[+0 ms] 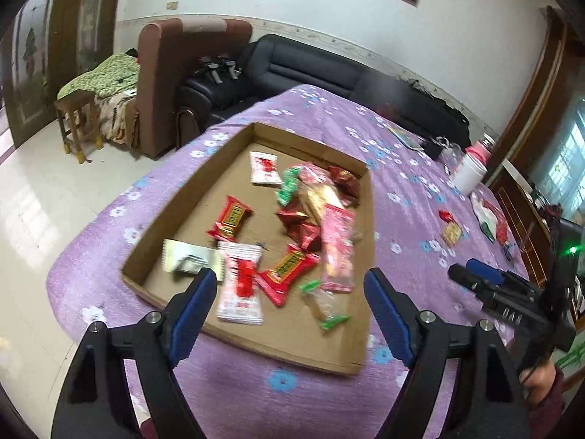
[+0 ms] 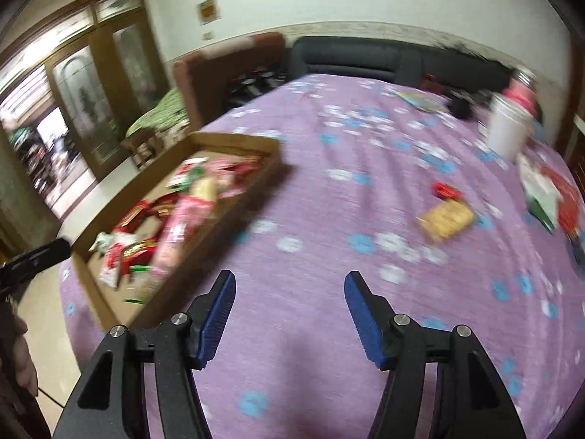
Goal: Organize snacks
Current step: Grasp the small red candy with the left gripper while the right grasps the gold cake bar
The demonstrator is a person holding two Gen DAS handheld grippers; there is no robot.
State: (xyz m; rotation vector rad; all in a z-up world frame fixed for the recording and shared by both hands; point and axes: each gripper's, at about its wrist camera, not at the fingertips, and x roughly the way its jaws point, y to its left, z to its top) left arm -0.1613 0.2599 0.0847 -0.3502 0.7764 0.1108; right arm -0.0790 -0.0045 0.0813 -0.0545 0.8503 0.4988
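Two snacks remain outside the cardboard tray [image 2: 219,216]: a yellow cracker packet [image 2: 446,216] and a small red candy [image 2: 446,189] touching it, right of centre in your right view. Your right gripper [image 2: 289,314] and left gripper [image 1: 290,314] both gape empty; reach for the packet next.

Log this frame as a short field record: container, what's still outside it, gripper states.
container: cardboard tray on the purple tablecloth, many wrapped snacks inside
loose snacks: cracker packet and small red candy on the cloth, outside the tray
left hand-held gripper: open, empty, above the tray's near end
right hand-held gripper: open, empty, over bare cloth
blur: heavy in right wrist view
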